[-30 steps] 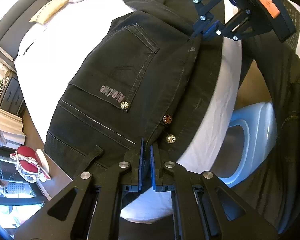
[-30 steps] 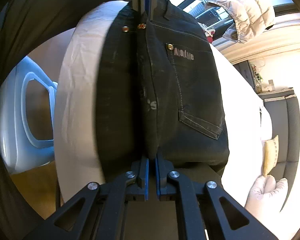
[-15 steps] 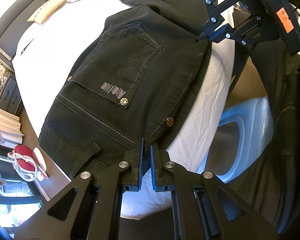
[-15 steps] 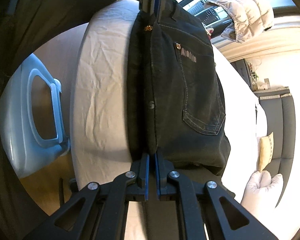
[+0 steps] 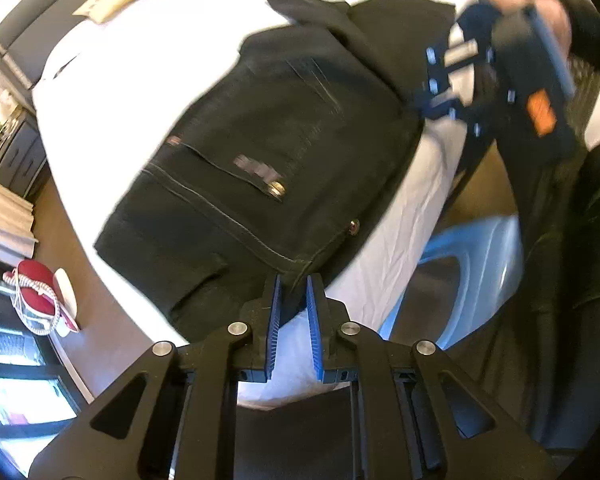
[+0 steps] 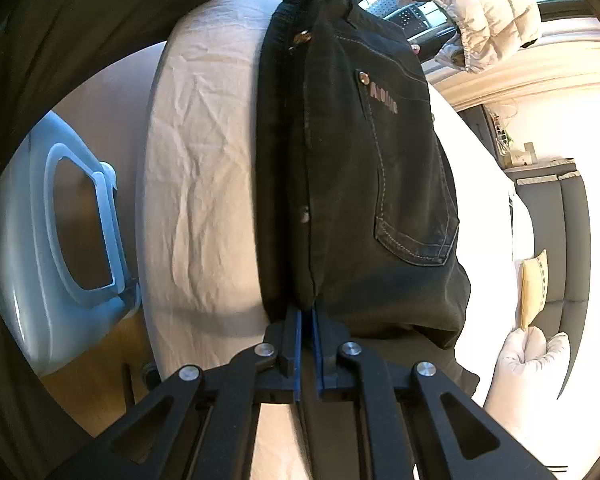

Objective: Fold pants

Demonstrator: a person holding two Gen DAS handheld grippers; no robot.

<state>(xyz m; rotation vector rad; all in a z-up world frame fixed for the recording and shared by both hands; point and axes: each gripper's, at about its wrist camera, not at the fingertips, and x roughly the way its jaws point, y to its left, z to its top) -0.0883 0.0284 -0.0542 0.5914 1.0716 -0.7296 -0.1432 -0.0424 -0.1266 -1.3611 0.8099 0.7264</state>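
Pants [image 5: 268, 152], black denim and folded along their length, are lying across the near edge of a bed [image 5: 148, 64] under a white sheet, with the back pocket and its pale lettering facing up. Going left to right in the left wrist view, a red and white shoe [image 5: 36, 292] is sitting on the floor beside the bed, then the pants are filling the middle, and a pale blue basket [image 5: 476, 264] is standing on the floor to the right of the mattress. The left gripper [image 5: 292, 292] is at the waistband corner; its fingers are opening, a narrow gap is showing between the blue pads, and the corner of the cloth is sitting at their tips, with no press on it that I can make out. Farther right in that view, blurred, the right gripper [image 5: 432, 106] is meeting the far edge of the pants, with a hand [image 5: 540, 8] behind it. In the right wrist view the basket [image 6: 40, 240] is on the left, the sheet beside it, and the right gripper [image 6: 308, 320] is nearly closed, its fingers pinching the folded edge of the pants [image 6: 360, 184]. A pale quilted jacket [image 6: 476, 12] is hanging at upper right.
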